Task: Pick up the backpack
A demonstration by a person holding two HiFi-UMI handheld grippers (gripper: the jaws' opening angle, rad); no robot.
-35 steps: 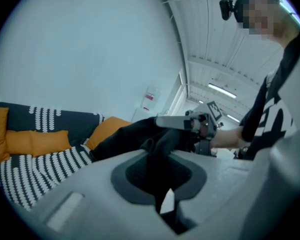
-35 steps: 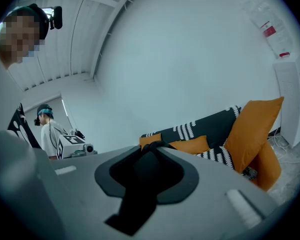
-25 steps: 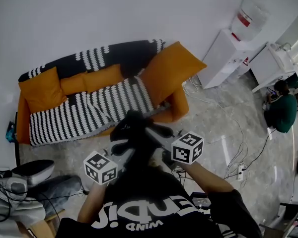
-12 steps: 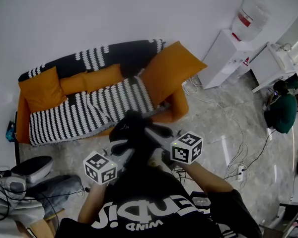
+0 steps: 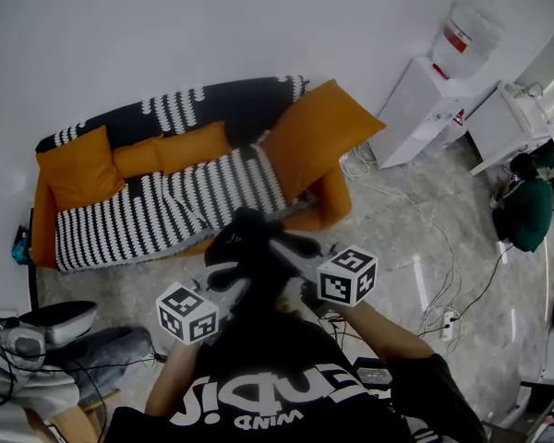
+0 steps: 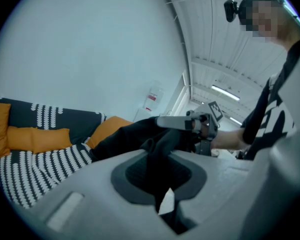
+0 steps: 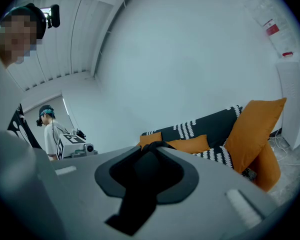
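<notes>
The black backpack [image 5: 249,245] hangs in the air in front of the sofa, held between both grippers. My left gripper [image 5: 227,282] is shut on a black strap of it, and in the left gripper view the dark fabric [image 6: 157,149] runs up between the closed jaws. My right gripper [image 5: 282,247] is shut on another black strap [image 7: 142,181], which fills the gap between its jaws. The left gripper view shows the right gripper [image 6: 187,124] reaching into the bag's top from the right. The bag's lower part is hidden behind the grippers and my body.
A sofa [image 5: 166,201] with a black-and-white striped cover and orange cushions [image 5: 319,132] stands against the wall. A white water dispenser [image 5: 425,95] is at the right, with cables and a power strip [image 5: 448,319] on the floor. A seated person [image 5: 524,206] is far right. Bags and clothes [image 5: 37,353] lie lower left.
</notes>
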